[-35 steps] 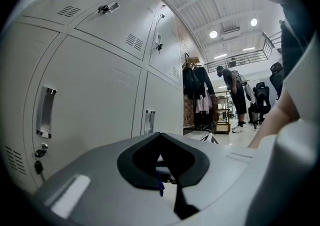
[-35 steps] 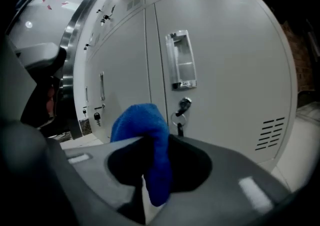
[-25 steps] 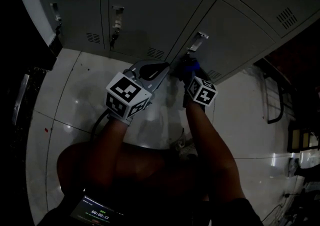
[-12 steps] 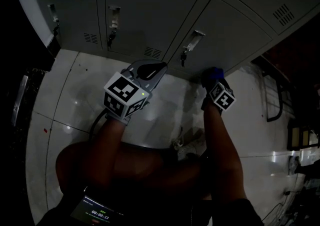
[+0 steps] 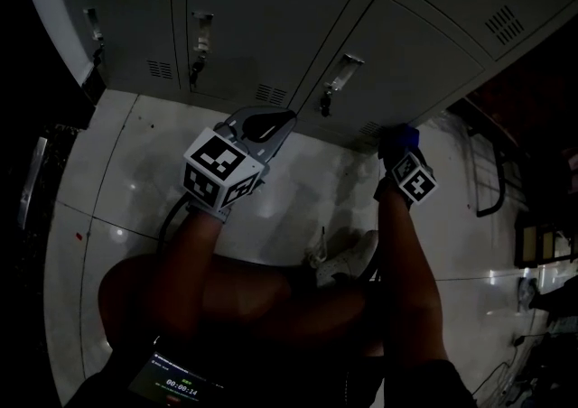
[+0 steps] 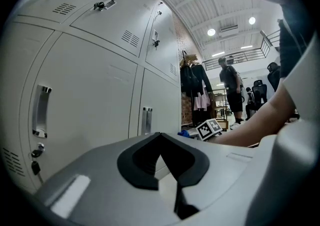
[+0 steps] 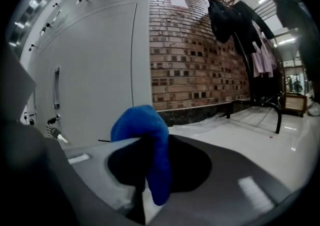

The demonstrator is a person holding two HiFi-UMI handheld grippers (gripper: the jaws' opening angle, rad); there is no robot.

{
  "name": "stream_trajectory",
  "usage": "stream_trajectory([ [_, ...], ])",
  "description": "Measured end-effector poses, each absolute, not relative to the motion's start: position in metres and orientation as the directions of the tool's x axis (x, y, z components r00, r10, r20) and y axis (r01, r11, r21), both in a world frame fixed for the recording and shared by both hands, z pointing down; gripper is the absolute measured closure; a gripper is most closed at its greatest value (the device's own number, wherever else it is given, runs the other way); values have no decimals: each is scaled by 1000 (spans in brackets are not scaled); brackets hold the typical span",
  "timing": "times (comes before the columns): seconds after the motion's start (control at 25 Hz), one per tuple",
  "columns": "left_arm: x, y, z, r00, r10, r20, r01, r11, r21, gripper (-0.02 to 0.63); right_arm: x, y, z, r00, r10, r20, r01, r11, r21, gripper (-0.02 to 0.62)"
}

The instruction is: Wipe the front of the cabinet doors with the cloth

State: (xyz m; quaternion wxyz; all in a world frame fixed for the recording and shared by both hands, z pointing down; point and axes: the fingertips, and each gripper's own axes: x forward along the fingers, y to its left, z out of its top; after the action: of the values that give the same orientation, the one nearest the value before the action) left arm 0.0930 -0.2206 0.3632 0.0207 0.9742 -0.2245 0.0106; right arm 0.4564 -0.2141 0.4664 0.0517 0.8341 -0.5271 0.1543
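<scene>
Right hand-held gripper (image 5: 398, 138) clamps the one blue cloth (image 7: 144, 132) by a cabinet door (image 5: 411, 45); left hand-held gripper (image 5: 271, 123) closed, empty.

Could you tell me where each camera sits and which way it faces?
Head view: on the person's head, facing steeply down at floor and cabinet doors; arms, left claw, right claw show.
Left gripper view: on the left claw, facing along the doors; its shut jaws and the right arm show.
Right gripper view: on the right claw, facing doors and brick wall; jaws shut on cloth.
Shared: head and left gripper views both show the right claw.
</scene>
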Motion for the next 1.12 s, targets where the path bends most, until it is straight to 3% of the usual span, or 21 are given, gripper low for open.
stream_trajectory([
  [0.16,92,-219,363,901,-433,32,-434,-900,37,606,416,-218,422,280,-929,243,-945,-312,-101,518],
  [0.32,89,-212,351,902,-432,7,-432,-902,28,604,340,-214,369,47,-988,149,-995,-59,-77,518],
  [0.64,86,-199,335,906,-422,-29,-422,-907,11,606,220,-175,316,-286,-957,37,-958,286,-10,518],
  [1.12,100,-184,340,928,-372,-21,-372,-927,-51,606,179,-166,341,-444,-894,55,-896,445,0,518],
])
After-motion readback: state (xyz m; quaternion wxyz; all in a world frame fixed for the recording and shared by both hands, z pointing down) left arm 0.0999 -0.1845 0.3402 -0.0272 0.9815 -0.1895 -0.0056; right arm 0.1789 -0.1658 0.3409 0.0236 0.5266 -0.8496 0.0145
